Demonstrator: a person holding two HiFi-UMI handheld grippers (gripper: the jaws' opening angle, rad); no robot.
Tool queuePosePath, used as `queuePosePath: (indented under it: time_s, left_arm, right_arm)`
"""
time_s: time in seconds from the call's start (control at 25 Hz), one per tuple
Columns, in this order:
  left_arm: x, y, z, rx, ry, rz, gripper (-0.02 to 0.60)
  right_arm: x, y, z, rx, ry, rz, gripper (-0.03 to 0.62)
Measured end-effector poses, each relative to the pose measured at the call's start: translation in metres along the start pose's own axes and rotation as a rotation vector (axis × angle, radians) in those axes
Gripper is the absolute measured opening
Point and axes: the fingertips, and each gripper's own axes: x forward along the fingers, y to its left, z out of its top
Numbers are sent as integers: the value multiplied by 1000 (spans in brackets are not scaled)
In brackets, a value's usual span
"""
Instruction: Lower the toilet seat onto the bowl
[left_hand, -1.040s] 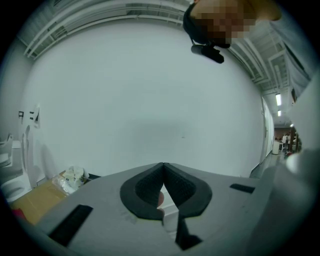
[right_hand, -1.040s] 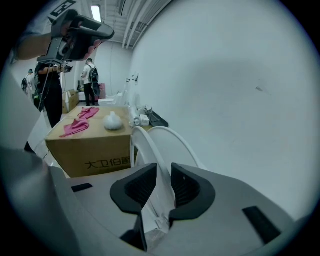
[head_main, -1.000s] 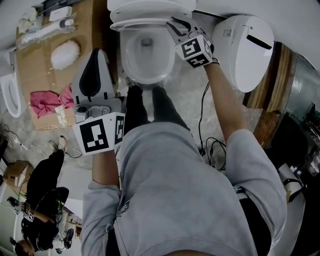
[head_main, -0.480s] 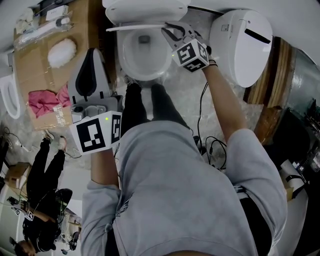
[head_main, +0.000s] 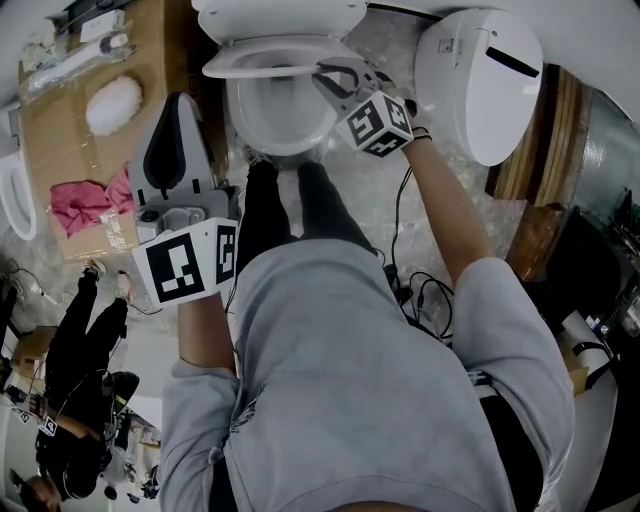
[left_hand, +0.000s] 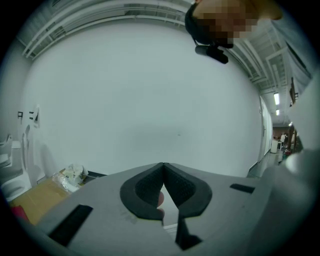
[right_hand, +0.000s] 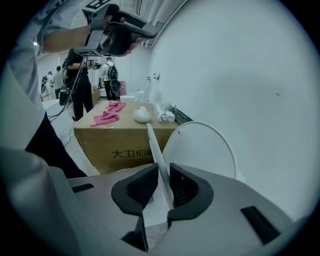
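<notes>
Right tongs (head_main: 335, 72) pinch the rim of the seat (head_main: 225, 66), their jaws having just been closing on it, probably so the thin edge can be steered down. The seat hangs tilted, between the raised lid (head_main: 280, 14) and the bowl (head_main: 275, 125). Left tongs (left_hand: 163, 172) are pressed together, empty, held aside out of the way.

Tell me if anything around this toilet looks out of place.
What looks like a spare toilet lid sits loose beside the bowl, at its right in the head view, mounted on nothing. Cables trail loose across the floor. The seat is tilted, not yet on the bowl.
</notes>
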Motion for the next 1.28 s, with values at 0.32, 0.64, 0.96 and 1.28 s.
queuePosePath:
  time_s: [0.32, 0.64, 0.96, 1.28]
  left_arm:
    - [-1, -11, -11, -2, 5, -4, 0]
    - [2, -9, -24, -12, 21, -7, 0]
    - [3, -8, -34, -14, 29, -2, 0]
    - [1, -8, -47, -5, 43, 2, 0]
  right_arm:
    - [-6, 31, -13, -2, 5, 101, 61]
    - [-1, 63, -23, -43, 31, 167, 61]
    - [1, 97, -39, -55, 53, 239, 67]
    - [3, 122, -53, -102, 80, 278, 69]
